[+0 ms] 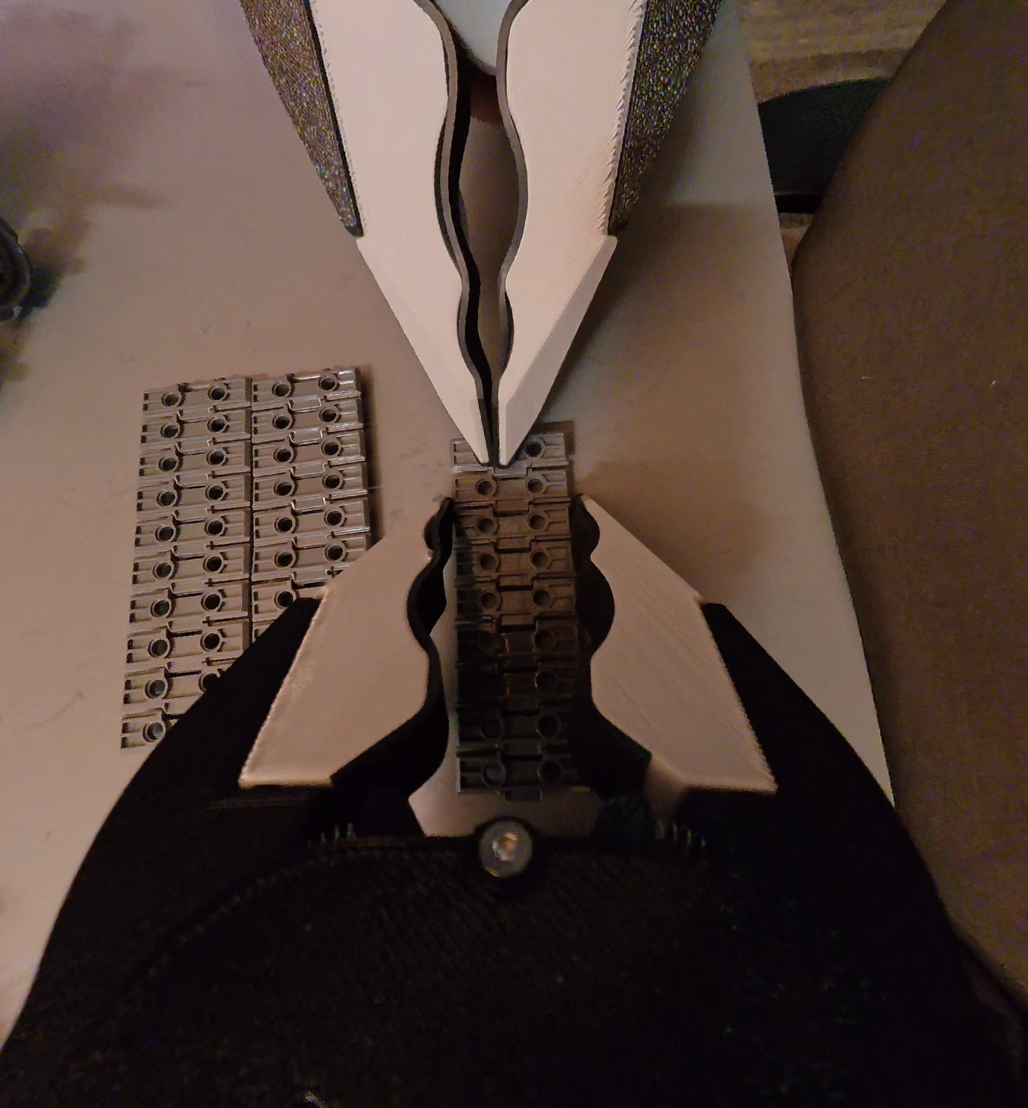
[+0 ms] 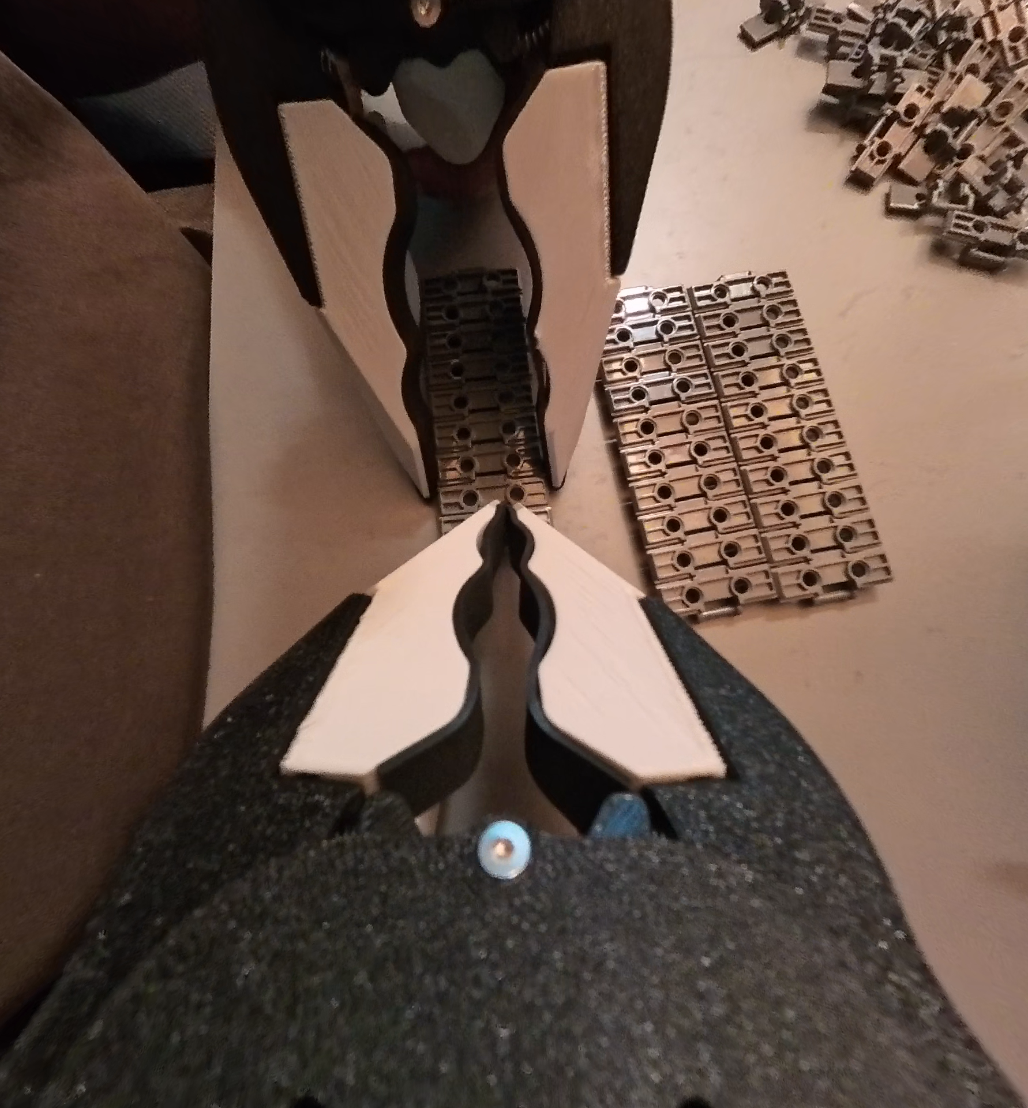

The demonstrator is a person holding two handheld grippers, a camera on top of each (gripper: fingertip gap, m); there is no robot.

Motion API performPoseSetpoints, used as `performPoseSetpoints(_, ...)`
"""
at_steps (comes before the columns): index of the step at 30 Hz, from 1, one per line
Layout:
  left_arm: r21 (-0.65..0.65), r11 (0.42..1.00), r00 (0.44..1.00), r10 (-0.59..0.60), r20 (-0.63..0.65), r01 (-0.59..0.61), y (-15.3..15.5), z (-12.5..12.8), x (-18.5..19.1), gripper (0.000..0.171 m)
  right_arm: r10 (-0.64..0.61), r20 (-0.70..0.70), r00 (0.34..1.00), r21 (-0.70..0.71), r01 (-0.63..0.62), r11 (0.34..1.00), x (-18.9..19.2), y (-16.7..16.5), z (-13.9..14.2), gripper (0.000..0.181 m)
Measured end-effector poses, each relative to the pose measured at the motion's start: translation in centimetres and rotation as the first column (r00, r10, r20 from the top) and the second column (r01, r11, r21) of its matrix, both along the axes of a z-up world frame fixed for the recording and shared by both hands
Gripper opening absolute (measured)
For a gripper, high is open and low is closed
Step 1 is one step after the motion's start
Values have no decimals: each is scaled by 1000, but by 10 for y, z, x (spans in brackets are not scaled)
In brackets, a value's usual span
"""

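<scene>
A single column of small grey metal pieces with round holes (image 1: 511, 599) lies on the pale table (image 1: 80, 599). My left gripper (image 1: 511, 509) straddles the column, its two fingers pressed against the long sides. My right gripper (image 1: 495, 461), with a speckled body, comes from the opposite end; its jaws are shut and its tips touch the column's end piece. In the right wrist view the right gripper (image 2: 504, 509) sits at the near end of the column (image 2: 475, 384), and the left gripper (image 2: 490, 485) flanks it from the far side.
A flat block of two joined columns of the same pieces (image 1: 248, 527) lies beside the single column, also shown in the right wrist view (image 2: 739, 443). A loose pile of pieces (image 2: 949, 120) sits farther off. The table edge runs close by, with a brown surface (image 1: 949, 539) beyond. My left and right fingertips are right by each other.
</scene>
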State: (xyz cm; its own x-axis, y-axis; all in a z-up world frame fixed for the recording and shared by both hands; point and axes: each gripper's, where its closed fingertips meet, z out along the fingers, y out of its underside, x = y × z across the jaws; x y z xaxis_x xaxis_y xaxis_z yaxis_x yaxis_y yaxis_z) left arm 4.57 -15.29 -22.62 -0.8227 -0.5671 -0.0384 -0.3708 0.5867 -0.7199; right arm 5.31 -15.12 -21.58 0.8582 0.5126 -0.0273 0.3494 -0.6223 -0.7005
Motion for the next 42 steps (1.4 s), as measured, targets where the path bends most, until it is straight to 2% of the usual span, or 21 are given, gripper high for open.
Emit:
performPoseSetpoints(4,-4,1000,1000,-1,-13,1,-1,0,0,37,-23,28,999,-53,25,998,1,-3,-2,0)
performPoseSetpoints(9,-11,1000,999,-4,-42,4,-2,0,-1,37,25,172,985,-104,-7,995,1,-3,-3,0)
performPoseSetpoints(16,-2,1000,998,11,-56,-12,-2,-1,-1,37,30,150,988,-123,-11,992,1,-3,-3,0)
performPoseSetpoints(20,0,1000,998,9,-55,-9,-1,-1,-1,37,23,176,984,-105,-4,994,0,-1,-4,0)
performPoseSetpoints(25,-1,1000,999,16,-50,-16,-1,-1,-1,37,-3,279,960,-31,13,999,0,0,-4,0)
performPoseSetpoints(31,-3,999,999,37,-24,-37,1,-1,0,39,-65,168,984,44,59,997,2,2,-2,0)
performPoseSetpoints(34,-5,998,998,55,-31,-56,5,1,0,43,-129,88,988,103,120,987,8,6,8,22)
performPoseSetpoints(37,-44,994,995,97,-13,-98,16,15,2,50,-170,-16,985,185,171,968,14,7,27,26)
performPoseSetpoints(40,-97,980,984,176,24,-173,38,37,5,51,-210,-66,976,246,219,944,24,5,41,26)
performPoseSetpoints(42,-42,960,957,280,81,-277,74,45,11,52,-231,-63,971,279,239,930,30,3,45,28)
